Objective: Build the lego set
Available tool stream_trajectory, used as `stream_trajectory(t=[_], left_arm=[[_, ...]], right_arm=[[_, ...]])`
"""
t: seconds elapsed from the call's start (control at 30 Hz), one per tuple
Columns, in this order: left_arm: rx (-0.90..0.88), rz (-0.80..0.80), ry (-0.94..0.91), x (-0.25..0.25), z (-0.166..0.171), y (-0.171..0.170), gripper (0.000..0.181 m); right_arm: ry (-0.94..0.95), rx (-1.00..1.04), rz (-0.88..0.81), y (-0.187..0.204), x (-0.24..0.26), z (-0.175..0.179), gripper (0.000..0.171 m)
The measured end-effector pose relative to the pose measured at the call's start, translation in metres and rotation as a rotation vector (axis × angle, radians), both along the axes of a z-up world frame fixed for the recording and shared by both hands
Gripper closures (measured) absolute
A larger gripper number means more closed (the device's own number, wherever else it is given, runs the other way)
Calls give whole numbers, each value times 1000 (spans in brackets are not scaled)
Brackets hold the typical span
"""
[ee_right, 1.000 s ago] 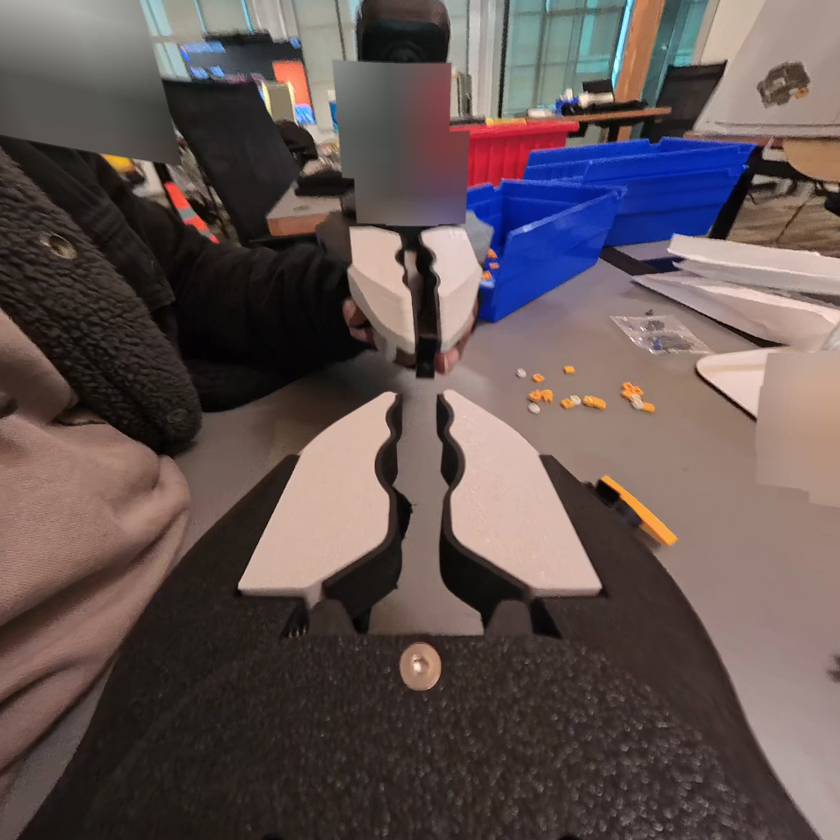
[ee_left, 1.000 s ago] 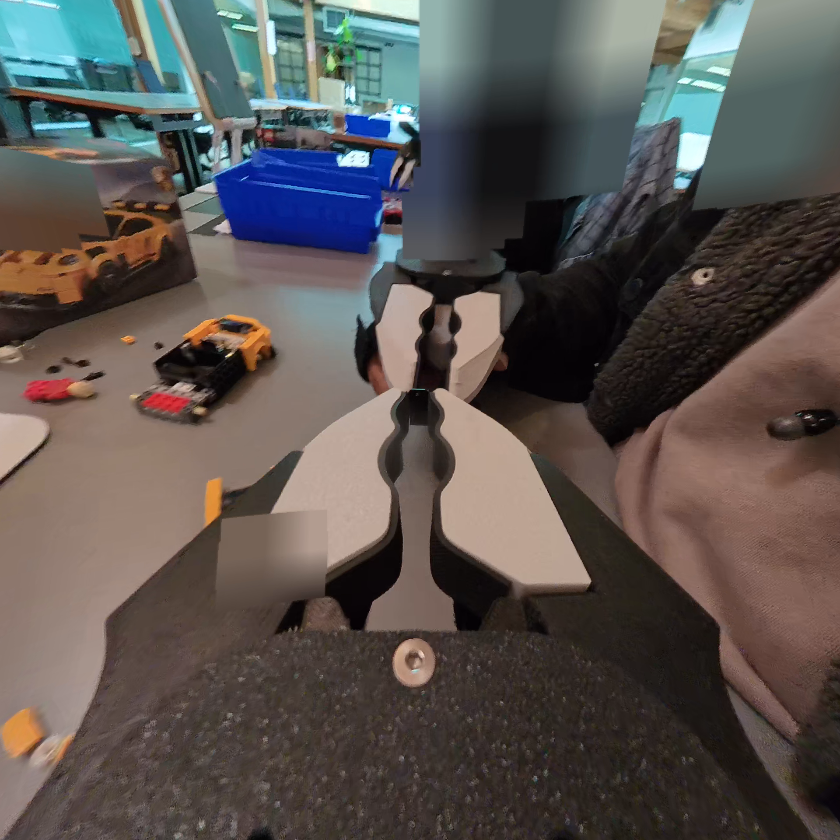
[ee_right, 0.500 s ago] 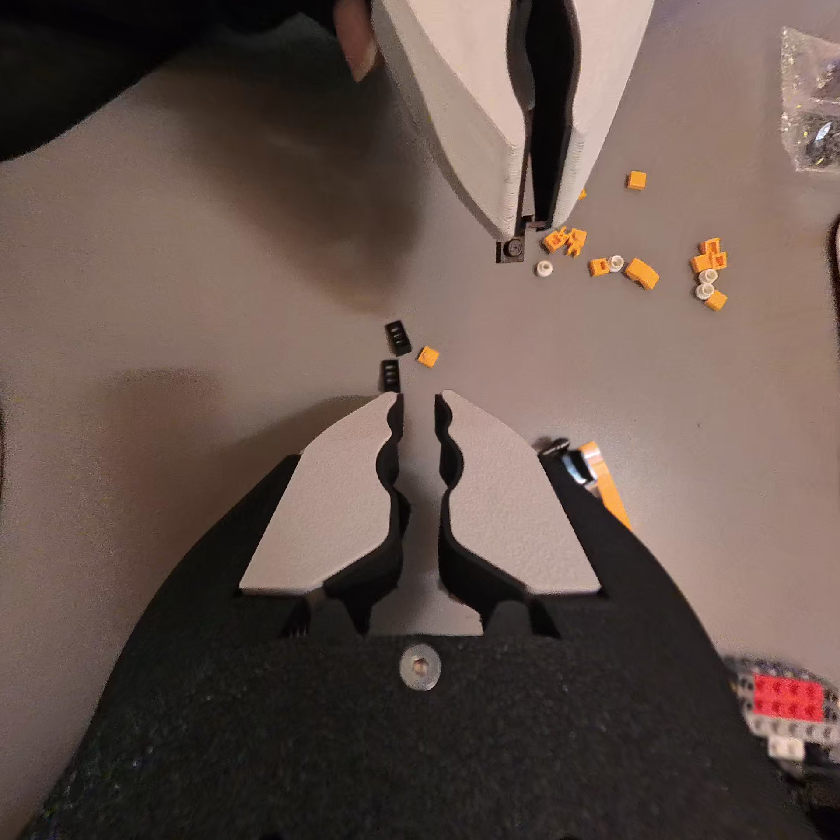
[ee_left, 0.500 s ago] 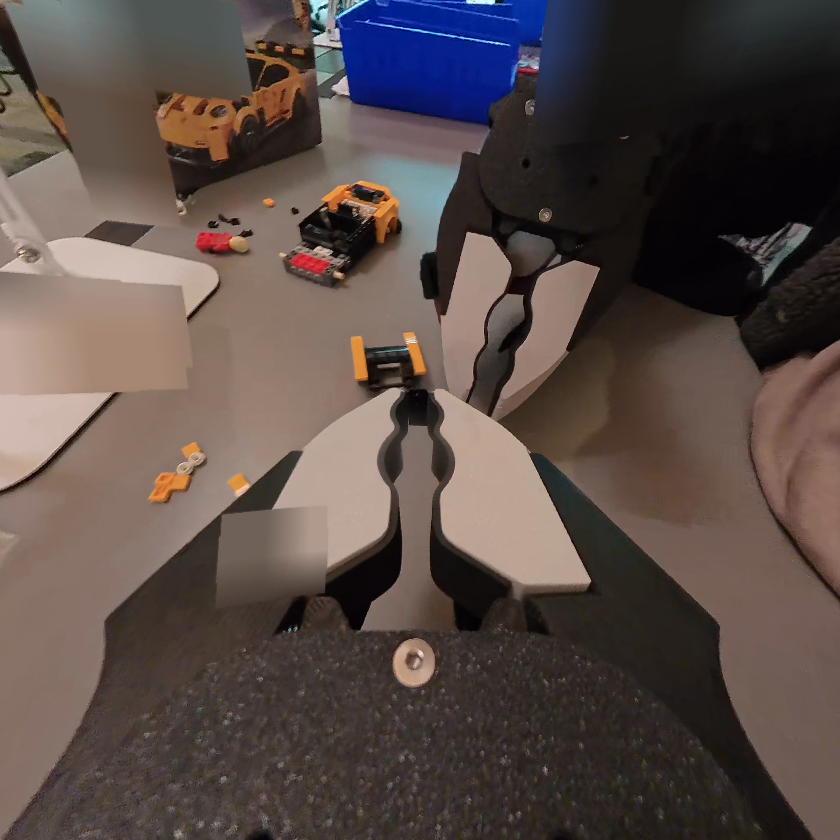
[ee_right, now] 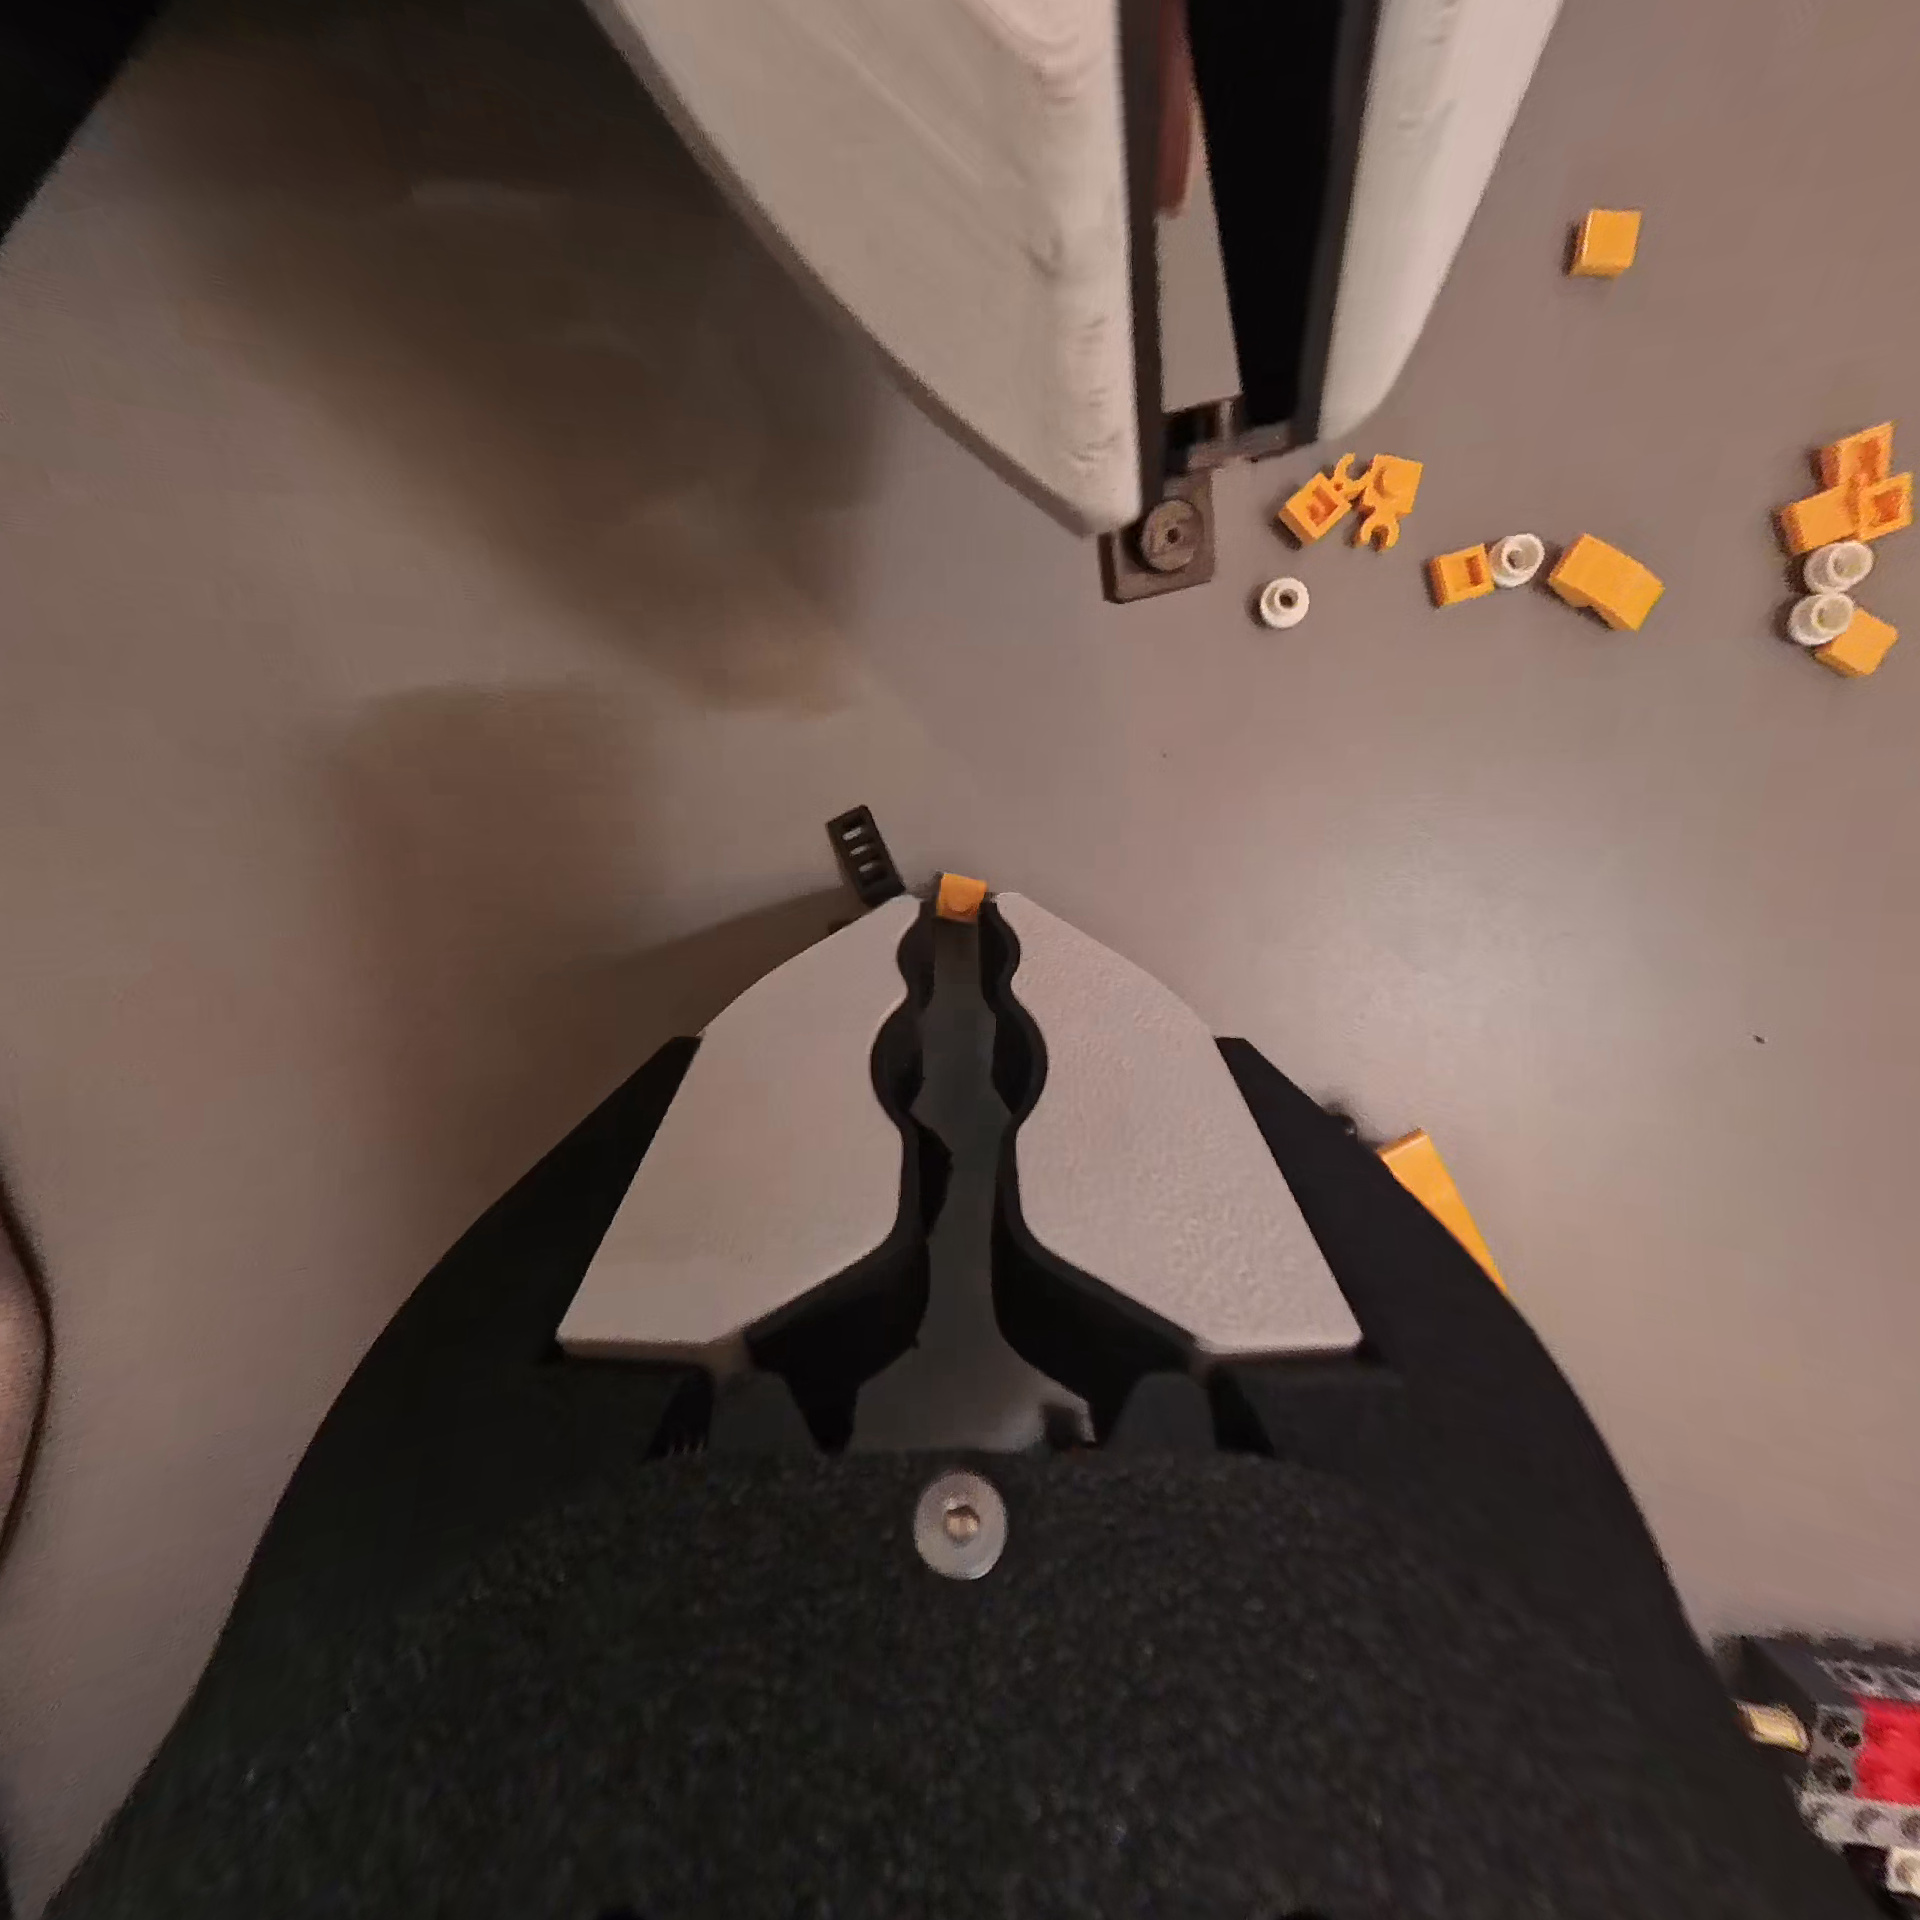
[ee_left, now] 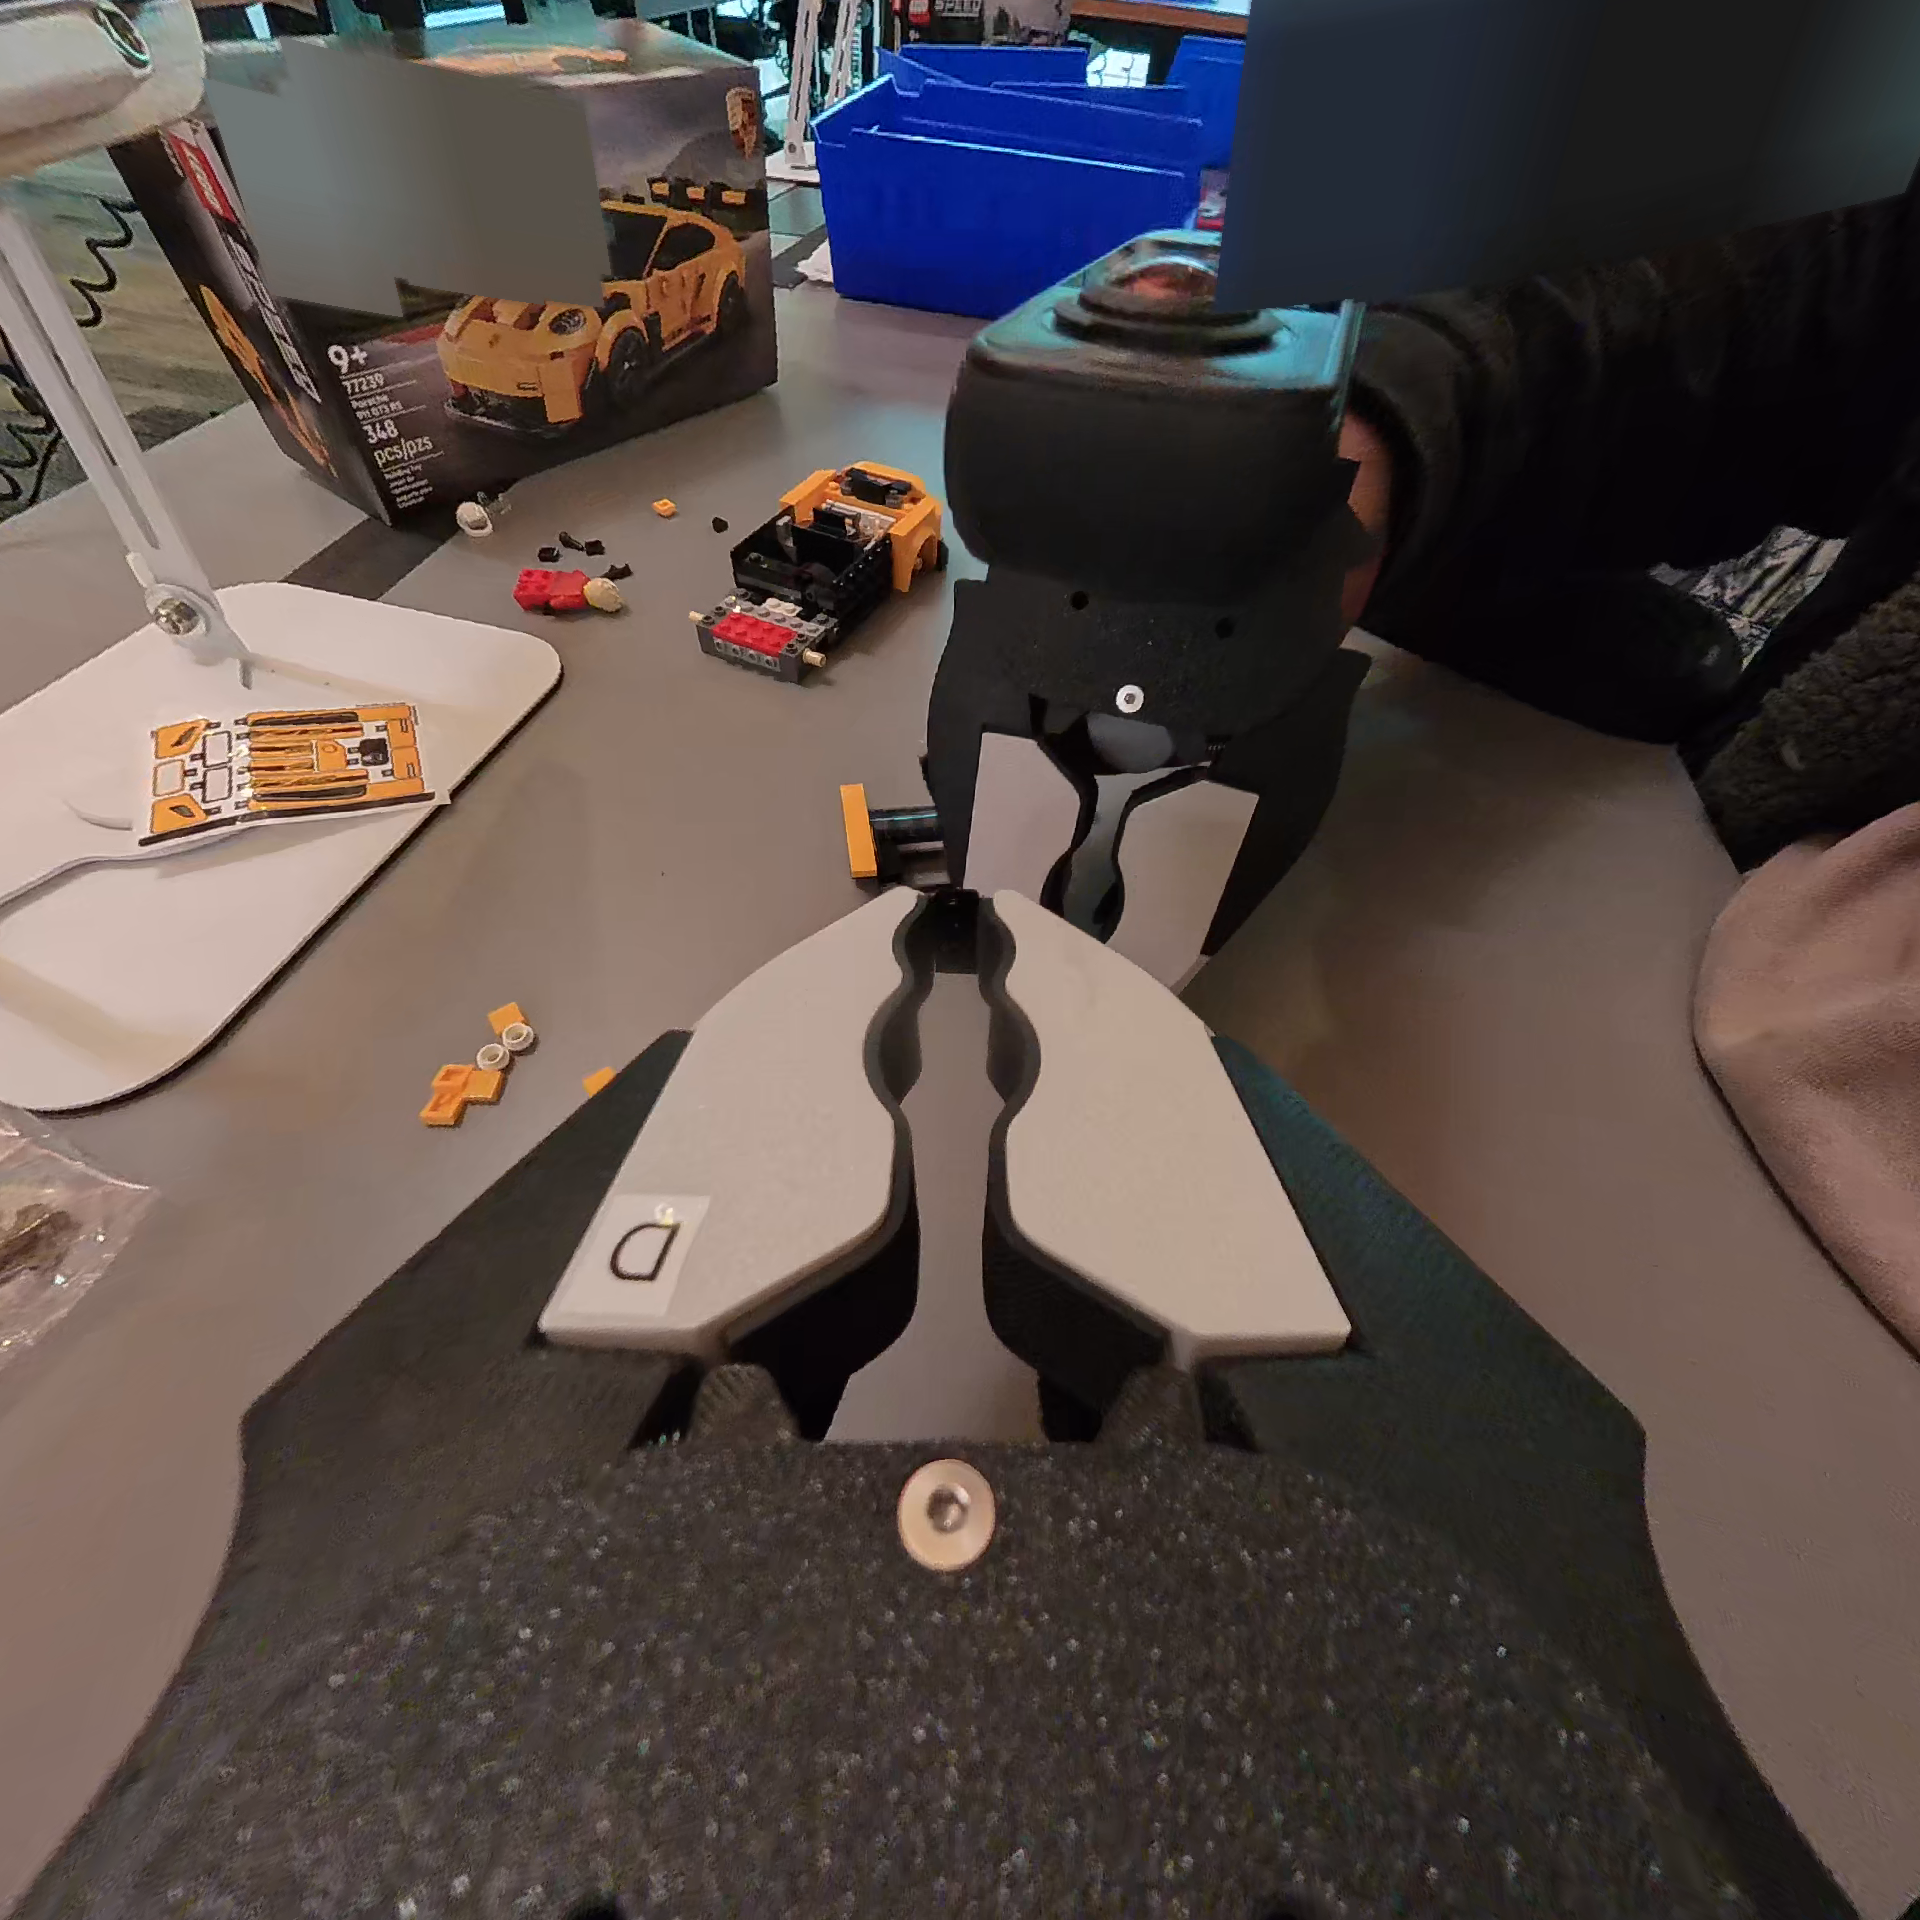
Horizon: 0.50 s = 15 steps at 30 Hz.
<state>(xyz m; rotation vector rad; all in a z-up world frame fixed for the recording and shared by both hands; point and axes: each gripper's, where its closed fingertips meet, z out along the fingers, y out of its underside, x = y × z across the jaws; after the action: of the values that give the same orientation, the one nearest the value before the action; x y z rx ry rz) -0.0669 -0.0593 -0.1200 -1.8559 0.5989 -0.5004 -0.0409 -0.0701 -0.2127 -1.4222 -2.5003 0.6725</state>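
Note:
My left gripper (ee_left: 956,902) is shut on a small black plate (ee_left: 956,935) held above the grey table; the right wrist view shows the plate (ee_right: 1164,545) sticking out of its tips. My right gripper (ee_right: 958,914) points down at the table, its tips closed on a small orange piece (ee_right: 958,896). A black grille tile (ee_right: 862,852) lies just left of it. In the left wrist view the right gripper (ee_left: 1081,894) stands just beyond my left tips. The partly built orange and black car (ee_left: 821,566) sits farther back.
A small orange and black sub-assembly (ee_left: 883,831) lies by the right gripper. Loose orange and white pieces (ee_right: 1507,561) lie to the right. The set's box (ee_left: 499,291), a sticker sheet (ee_left: 286,769) on a white stand base (ee_left: 104,987) and blue bins (ee_left: 997,197) stand beyond. My right fingertips sit around 10 cm from my left ones.
Both grippers tipped down from facing each other in the air toward the table. My right gripper dropped onto the orange piece and its jaws closed on it. The left kept its black plate.

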Motion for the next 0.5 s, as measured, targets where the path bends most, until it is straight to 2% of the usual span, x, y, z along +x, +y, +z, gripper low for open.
stream_trajectory(t=[0.17, 0.33, 0.5], left_arm=[[35, -35, -35, 7, 8, -3, 174], [101, -108, -152, 26, 25, -7, 174], [172, -195, -266, 54, 42, -11, 174]], right_arm=[[61, -38, 31, 1, 5, 12, 164], [280, -92, 60, 12, 26, 71, 164], [336, -119, 85, 5, 46, 117, 164]])
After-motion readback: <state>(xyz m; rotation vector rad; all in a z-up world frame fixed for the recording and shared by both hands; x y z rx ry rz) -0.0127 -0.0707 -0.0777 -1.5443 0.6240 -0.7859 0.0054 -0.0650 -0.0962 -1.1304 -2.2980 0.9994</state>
